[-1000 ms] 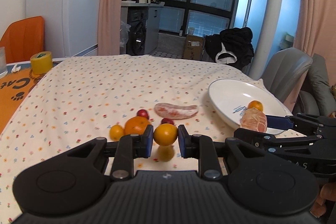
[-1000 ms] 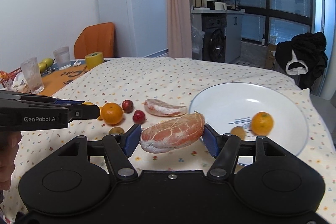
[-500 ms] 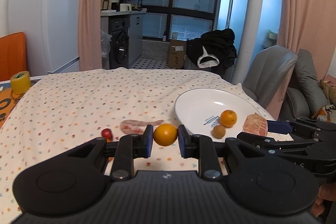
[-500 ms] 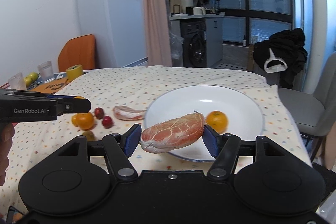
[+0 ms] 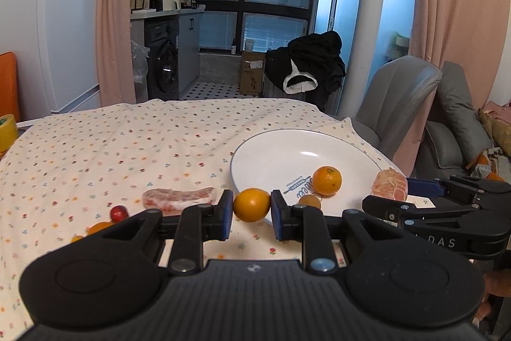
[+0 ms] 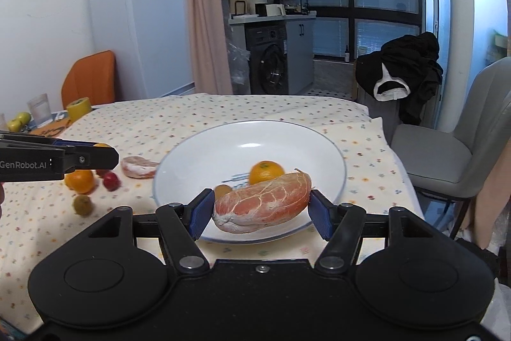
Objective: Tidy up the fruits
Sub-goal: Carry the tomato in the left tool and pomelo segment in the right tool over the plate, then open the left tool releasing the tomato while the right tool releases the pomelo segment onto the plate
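Observation:
My left gripper (image 5: pixel 251 210) is shut on a small orange (image 5: pixel 251 204), held just off the near-left rim of the white plate (image 5: pixel 281 149). My right gripper (image 6: pixel 261 210) is shut on a peeled pomelo segment (image 6: pixel 262 202) above the plate's (image 6: pixel 204 155) near edge; this segment (image 5: pixel 389 188) shows at the right in the left wrist view. On the plate lie a tangerine (image 5: pixel 326 180) and a small brown fruit (image 5: pixel 309 201). Another peeled segment (image 5: pixel 179 197) lies on the cloth left of the plate.
On the floral tablecloth (image 5: pixel 127 143) left of the plate lie an orange (image 6: pixel 80 181), red cherry-like fruits (image 6: pixel 110 179) and a small greenish fruit (image 6: pixel 82 204). A grey chair (image 6: pixel 463 149) stands beyond the table's right edge. Glasses (image 6: pixel 39 109) and a yellow tape roll (image 6: pixel 78 107) stand far left.
Both grippers have carried their fruit to the right, toward the plate. The pomelo segment now hangs over the plate's near edge, and the small orange has come close to the plate's rim.

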Demonstrator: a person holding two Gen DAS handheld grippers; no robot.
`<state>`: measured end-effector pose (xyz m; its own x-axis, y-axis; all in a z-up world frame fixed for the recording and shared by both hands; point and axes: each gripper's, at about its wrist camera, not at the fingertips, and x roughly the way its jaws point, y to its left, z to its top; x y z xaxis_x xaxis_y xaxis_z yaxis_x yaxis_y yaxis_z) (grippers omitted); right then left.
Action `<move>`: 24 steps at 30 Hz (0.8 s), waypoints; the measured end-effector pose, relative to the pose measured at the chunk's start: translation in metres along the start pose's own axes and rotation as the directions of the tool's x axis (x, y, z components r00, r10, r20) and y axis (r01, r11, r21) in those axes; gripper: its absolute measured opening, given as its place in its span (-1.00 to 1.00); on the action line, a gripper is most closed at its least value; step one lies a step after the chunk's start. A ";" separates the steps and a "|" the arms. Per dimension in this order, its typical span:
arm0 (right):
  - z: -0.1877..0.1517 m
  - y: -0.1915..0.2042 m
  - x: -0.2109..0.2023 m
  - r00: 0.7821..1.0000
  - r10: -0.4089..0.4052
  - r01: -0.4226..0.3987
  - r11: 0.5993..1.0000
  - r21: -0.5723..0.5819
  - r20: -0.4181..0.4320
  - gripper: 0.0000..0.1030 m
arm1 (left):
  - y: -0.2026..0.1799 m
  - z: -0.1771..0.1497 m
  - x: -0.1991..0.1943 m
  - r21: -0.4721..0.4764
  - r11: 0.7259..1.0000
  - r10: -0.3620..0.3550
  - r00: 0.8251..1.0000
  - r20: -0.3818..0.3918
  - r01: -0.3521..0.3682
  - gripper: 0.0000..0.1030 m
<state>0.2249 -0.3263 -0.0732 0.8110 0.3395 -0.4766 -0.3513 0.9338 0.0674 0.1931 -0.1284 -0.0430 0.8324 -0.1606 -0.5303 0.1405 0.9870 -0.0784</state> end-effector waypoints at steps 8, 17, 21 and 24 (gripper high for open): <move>0.002 -0.007 0.014 1.000 -0.005 0.005 1.000 -0.010 -0.011 0.19 | -0.011 0.003 0.024 0.013 1.000 -0.013 0.999 -0.035 0.014 -0.55; 0.000 -0.016 0.018 0.999 0.029 -0.029 0.999 0.030 -0.015 0.28 | -0.023 0.002 0.047 0.031 0.999 -0.039 0.997 -0.070 0.041 -0.55; 0.002 -0.019 0.014 0.999 0.043 -0.043 0.998 0.043 -0.005 0.29 | -0.023 0.003 0.053 0.027 0.999 -0.035 0.997 -0.072 0.037 -0.54; 0.003 -0.018 0.012 0.999 0.046 -0.046 0.998 0.045 -0.001 0.34 | -0.022 0.004 0.051 0.026 0.999 -0.028 0.997 -0.069 0.030 -0.47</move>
<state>0.2421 -0.3392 -0.0778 0.7936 0.3822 -0.4735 -0.3669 0.9213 0.1286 0.2347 -0.1584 -0.0653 0.7892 -0.1871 -0.5850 0.1791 0.9812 -0.0722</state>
